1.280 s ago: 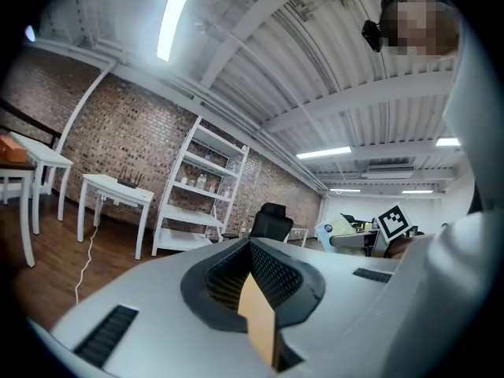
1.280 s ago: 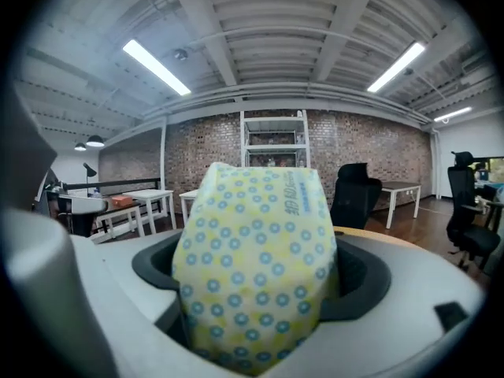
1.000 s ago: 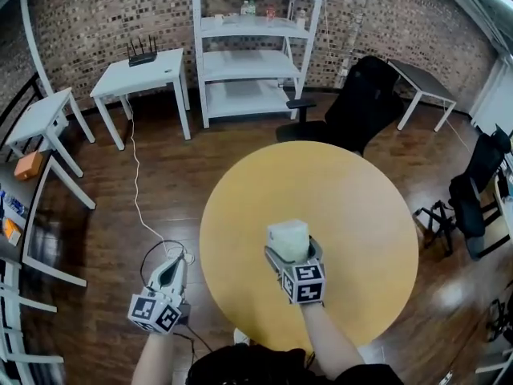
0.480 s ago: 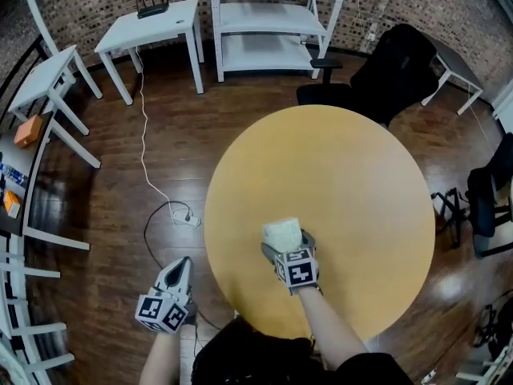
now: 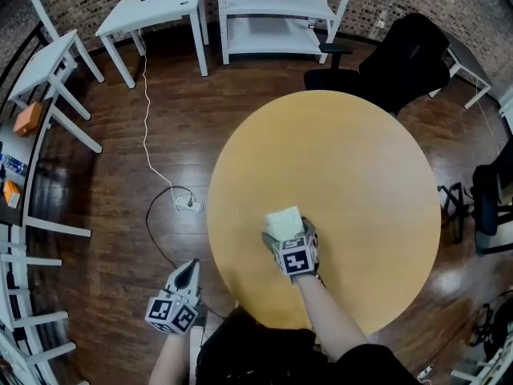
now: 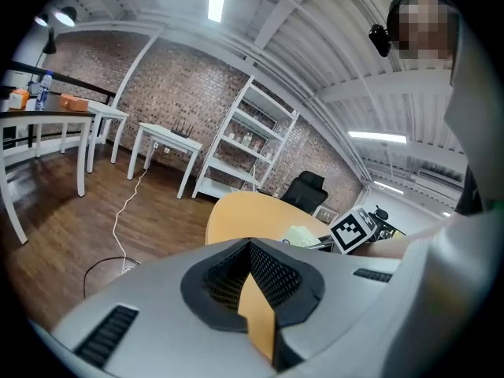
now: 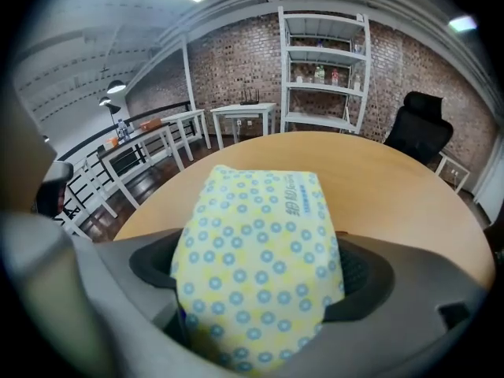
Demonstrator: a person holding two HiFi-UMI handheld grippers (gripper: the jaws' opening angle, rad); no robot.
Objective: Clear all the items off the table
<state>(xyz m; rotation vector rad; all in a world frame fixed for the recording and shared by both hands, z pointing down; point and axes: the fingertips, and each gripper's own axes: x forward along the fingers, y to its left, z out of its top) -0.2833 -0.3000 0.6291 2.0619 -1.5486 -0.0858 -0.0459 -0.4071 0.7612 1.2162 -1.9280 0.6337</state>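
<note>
A soft tissue pack (image 7: 256, 258), yellow with blue dots, fills the space between the jaws of my right gripper (image 7: 260, 290). The pads touch both of its sides while the jaws are opening slightly. In the head view that gripper (image 5: 287, 233) holds the pack (image 5: 282, 221) over the near-left part of the round yellow table (image 5: 345, 159). My left gripper (image 5: 190, 269) hangs beside the table's left edge, above the wood floor, jaws shut with nothing in them. The left gripper view looks along those jaws (image 6: 252, 246) toward the table (image 6: 244, 211) and the pack (image 6: 303, 235).
A black office chair (image 5: 401, 54) stands behind the table, and another dark chair (image 5: 490, 191) is at the right. A white shelf unit (image 5: 276, 14) and white side tables (image 5: 152, 6) line the back and left. A white cable (image 5: 151, 175) runs across the floor.
The head view has tilted further down, so the table sits higher in frame. My right gripper keeps the pack near the table's front. The left gripper has dropped lower and closer to me.
</note>
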